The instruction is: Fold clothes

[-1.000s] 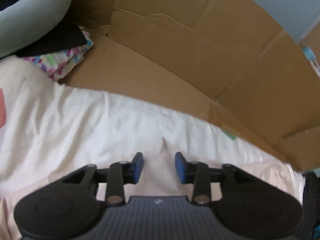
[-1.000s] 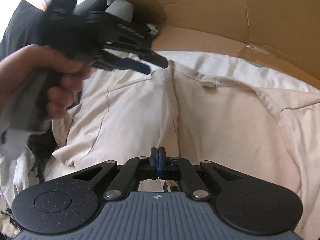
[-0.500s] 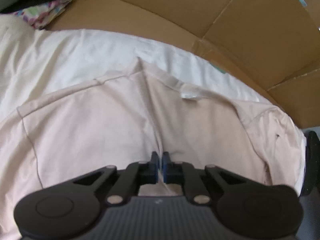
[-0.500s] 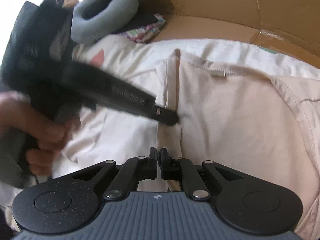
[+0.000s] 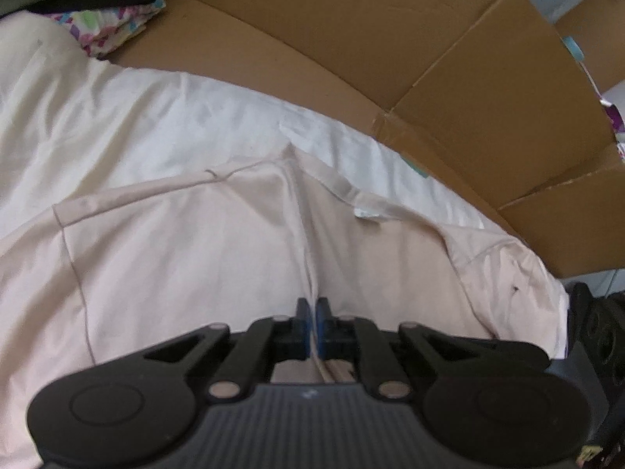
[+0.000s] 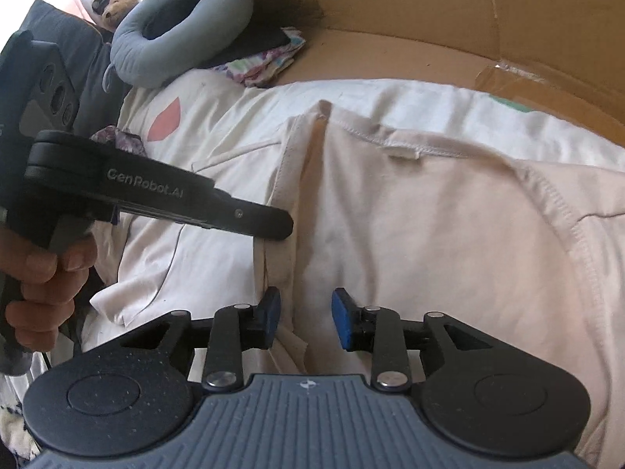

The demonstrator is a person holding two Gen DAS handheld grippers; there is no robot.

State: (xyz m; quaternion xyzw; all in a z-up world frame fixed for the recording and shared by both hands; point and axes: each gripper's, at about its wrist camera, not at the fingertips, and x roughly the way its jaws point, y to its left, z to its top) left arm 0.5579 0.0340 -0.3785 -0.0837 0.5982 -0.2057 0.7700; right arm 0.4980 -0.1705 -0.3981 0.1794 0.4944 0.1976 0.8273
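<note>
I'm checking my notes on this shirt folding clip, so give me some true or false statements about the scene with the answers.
1. The left gripper is shut on a fold of the pale pink shirt. True.
2. The right gripper is clamped on the shirt. False: its jaws are opening, pads off the cloth.
3. A grey neck pillow lies beyond the shirt. True.
4. The shirt lies on bare cardboard. False: it lies on a white sheet.
5. The shirt's neck label is visible. True.
</note>
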